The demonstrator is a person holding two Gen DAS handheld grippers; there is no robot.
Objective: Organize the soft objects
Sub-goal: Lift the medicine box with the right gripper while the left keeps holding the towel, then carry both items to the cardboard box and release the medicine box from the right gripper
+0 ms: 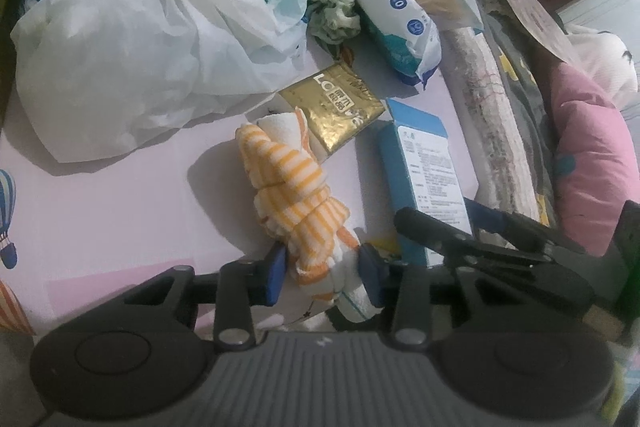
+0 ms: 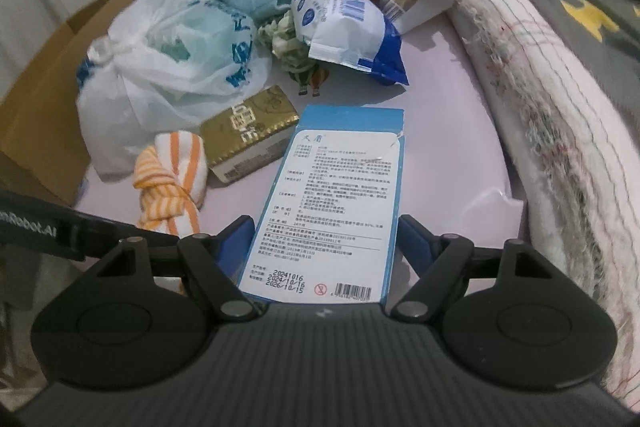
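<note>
Left wrist view: my left gripper (image 1: 323, 273) pinches the orange-striped knotted cloth (image 1: 294, 183); my right gripper (image 2: 326, 241) clasps the blue flat carton (image 2: 336, 195); the far pile looks unsorted.

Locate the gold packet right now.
The gold packet lies mid-table in both wrist views, between the white plastic bag and the blue box, touching the far end of the striped cloth.
</note>
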